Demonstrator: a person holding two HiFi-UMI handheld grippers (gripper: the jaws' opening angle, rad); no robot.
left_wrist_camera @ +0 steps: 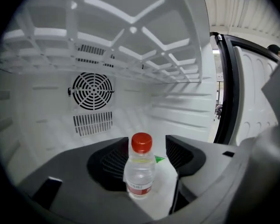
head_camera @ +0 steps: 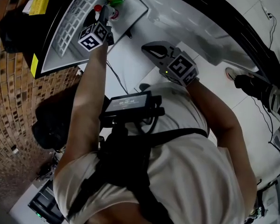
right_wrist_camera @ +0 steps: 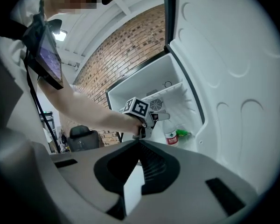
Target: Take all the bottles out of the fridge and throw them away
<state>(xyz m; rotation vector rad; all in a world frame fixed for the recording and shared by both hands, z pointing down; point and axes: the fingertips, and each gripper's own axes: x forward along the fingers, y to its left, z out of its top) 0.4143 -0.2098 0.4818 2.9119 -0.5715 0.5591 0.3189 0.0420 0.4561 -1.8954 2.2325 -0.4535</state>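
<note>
Our left gripper (left_wrist_camera: 145, 146) reaches into the fridge (left_wrist_camera: 42, 125) with its jaws spread wide; the bottle (left_wrist_camera: 140, 171) stands upright between them on the fridge floor, with clear space on its right side and no squeeze on it. Our right gripper (right_wrist_camera: 140, 143) waits outside with its jaws together, holding nothing. The bottle is clear, with a red cap and a red label. We count one bottle and one small green thing (right_wrist_camera: 183, 134) just behind it.

We can read no text in these views. The bottle (left_wrist_camera: 139, 171) carries a red and white label (left_wrist_camera: 139, 188), but its print is too small for us. The yellow sticker (head_camera: 39, 4) on the dark side of the fridge (head_camera: 133, 9) is blurred too.
</note>
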